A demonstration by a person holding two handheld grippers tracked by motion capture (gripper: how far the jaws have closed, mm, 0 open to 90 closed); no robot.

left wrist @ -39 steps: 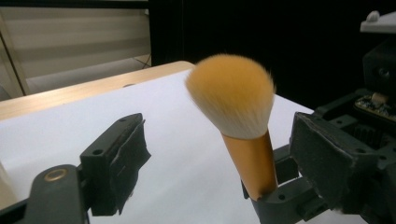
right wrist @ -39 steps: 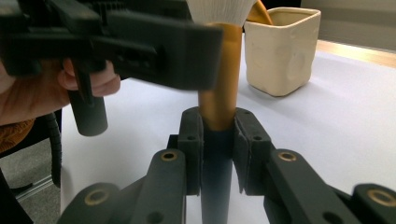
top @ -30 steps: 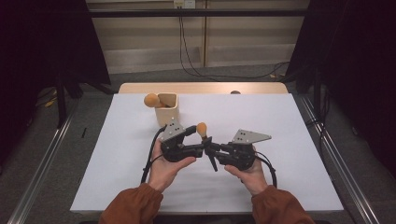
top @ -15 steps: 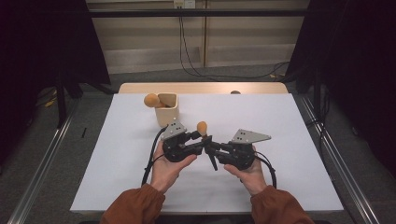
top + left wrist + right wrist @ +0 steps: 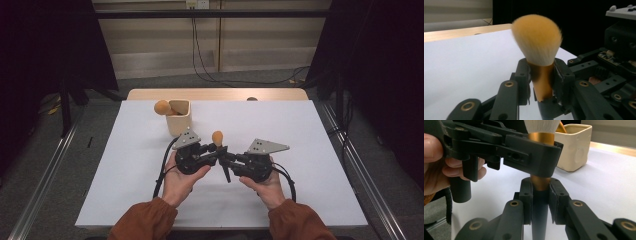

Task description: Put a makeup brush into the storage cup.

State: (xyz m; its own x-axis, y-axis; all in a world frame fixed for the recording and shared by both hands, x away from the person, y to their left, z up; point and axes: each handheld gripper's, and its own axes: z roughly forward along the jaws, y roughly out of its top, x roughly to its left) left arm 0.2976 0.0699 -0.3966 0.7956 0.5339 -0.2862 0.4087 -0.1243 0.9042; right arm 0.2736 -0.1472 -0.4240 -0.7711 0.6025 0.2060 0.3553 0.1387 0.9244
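Observation:
A makeup brush (image 5: 218, 138) with an orange bristle head, gold ferrule and dark handle stands upright above the middle of the white table (image 5: 310, 150). My left gripper (image 5: 215, 149) is shut on the ferrule just under the bristles (image 5: 536, 37). My right gripper (image 5: 224, 157) is shut on the brush (image 5: 541, 185) a little lower, where ferrule meets handle, directly beneath the left gripper (image 5: 534, 157). In the left gripper view my own gripper (image 5: 541, 75) clamps the gold ferrule, with the right gripper's body (image 5: 619, 47) close behind. The right gripper (image 5: 540, 192) grips from the opposite side.
A cream square cup (image 5: 179, 118) stands just behind the left gripper, with another orange-headed brush (image 5: 162, 107) leaning out of it; the cup (image 5: 574, 150) is also close ahead in the right gripper view. The table's wooden far edge (image 5: 220, 94) lies beyond.

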